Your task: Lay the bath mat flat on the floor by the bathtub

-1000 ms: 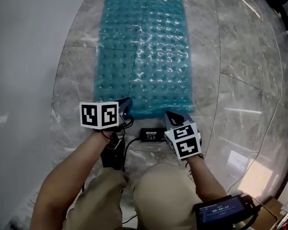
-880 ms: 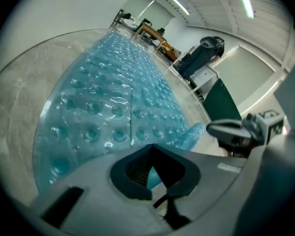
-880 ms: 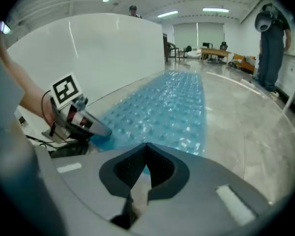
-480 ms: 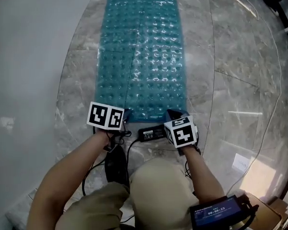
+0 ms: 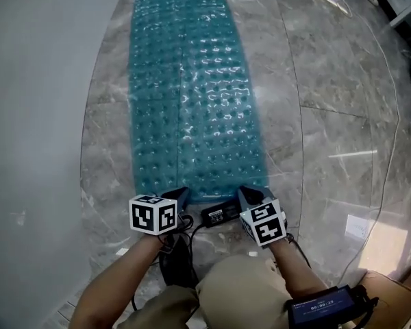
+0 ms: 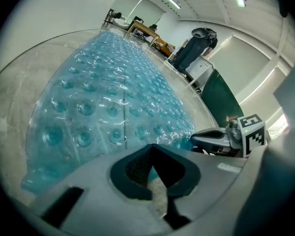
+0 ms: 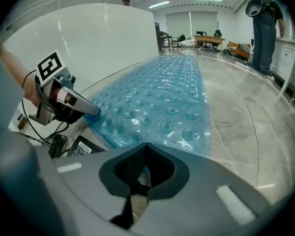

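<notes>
**Stretched Flat, Pinched at Both Corners**

The translucent teal studded rubber bath mat [image 5: 192, 94] lies stretched on the grey marble floor [image 5: 315, 67] (alongside a white wall [image 5: 34, 115]). The left gripper [image 5: 181, 195] and right gripper [image 5: 245, 193] have their fingers closed on its near edge.

Bath mat [image 5: 192, 94] on floor [image 5: 329, 149], wall [image 5: 41, 115] along its left, adapter [image 5: 220, 213] before its near edge.

I see tan trousers [image 5: 241, 288] at bottom centre. The left gripper [image 5: 181, 193] and right gripper [image 5: 245, 193] are dark grey, each topped by a white cube with black square markers. Black cables [image 7: 37, 123] trail by the left one; a black wrist display [image 5: 322, 306] sits lower right.
</notes>
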`<move>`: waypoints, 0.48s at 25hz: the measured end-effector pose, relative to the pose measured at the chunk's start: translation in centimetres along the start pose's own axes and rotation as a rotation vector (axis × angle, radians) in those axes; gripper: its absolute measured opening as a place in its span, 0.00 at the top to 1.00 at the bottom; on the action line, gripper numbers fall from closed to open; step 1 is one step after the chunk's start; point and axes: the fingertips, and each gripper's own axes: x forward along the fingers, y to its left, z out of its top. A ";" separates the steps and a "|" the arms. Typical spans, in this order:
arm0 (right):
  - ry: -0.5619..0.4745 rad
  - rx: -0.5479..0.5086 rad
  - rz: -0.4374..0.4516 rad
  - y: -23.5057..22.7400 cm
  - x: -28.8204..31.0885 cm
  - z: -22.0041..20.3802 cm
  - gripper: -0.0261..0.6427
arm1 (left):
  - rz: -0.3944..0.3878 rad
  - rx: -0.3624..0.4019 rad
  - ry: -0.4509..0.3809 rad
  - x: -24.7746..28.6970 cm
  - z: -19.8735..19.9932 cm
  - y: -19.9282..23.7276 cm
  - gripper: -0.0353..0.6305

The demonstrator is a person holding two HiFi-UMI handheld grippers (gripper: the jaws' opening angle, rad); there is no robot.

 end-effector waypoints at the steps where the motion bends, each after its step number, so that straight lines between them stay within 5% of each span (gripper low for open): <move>1: 0.001 -0.005 -0.005 0.1 0.0 -0.3 0.95 | 0.004 0.007 -0.005 -0.1 -0.4 -0.1 0.94; 8: 0.014 0.036 0.047 -0.3 0.3 0.5 0.95 | -0.009 0.146 -0.062 -0.3 0.2 -0.7 0.94; 12: -0.177 0.023 0.042 -1.3 -1.7 7.3 0.95 | 0.004 0.229 -0.279 -3.4 7.9 -2.3 0.94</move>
